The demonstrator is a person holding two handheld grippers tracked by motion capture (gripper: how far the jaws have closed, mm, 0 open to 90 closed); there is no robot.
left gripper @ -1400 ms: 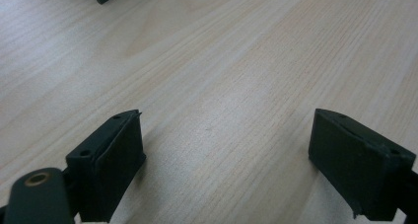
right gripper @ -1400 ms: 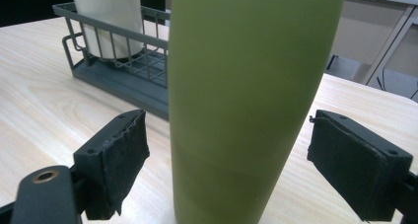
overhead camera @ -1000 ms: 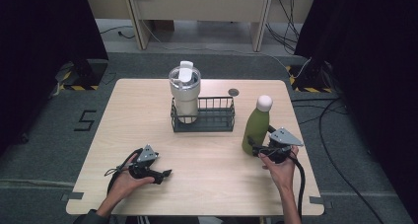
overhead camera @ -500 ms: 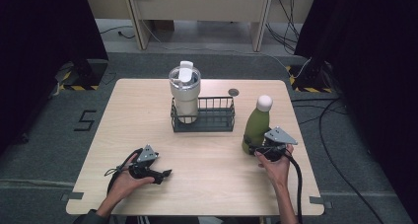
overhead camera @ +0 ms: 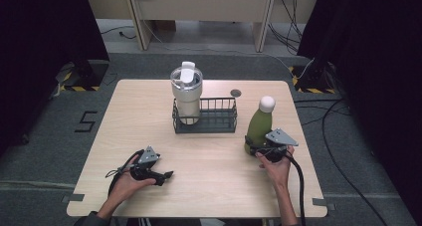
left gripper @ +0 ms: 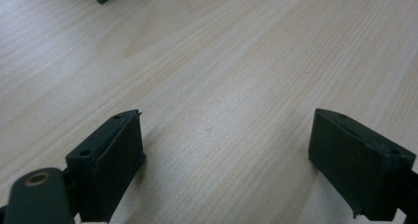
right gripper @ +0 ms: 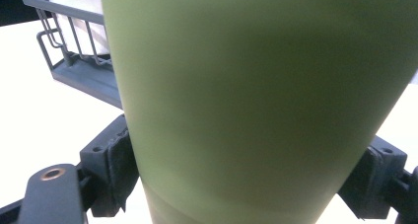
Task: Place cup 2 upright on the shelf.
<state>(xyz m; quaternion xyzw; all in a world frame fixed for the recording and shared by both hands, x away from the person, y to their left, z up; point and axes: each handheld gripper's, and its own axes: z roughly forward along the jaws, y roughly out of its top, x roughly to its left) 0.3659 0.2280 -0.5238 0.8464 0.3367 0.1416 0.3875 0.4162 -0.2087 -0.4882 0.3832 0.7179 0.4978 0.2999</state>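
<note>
The right claw (overhead camera: 260, 150), its jaws just closing, pinches the smooth matte green bottle (overhead camera: 259, 126) upright beside the wire basket (overhead camera: 211, 122); the left claw (overhead camera: 166, 175) rests spread on the pale woodgrain tabletop (overhead camera: 214, 181).

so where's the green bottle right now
In the high view the green bottle stands upright on the table's right side, just right of the wire basket, with the right gripper closed around its lower body.
</note>
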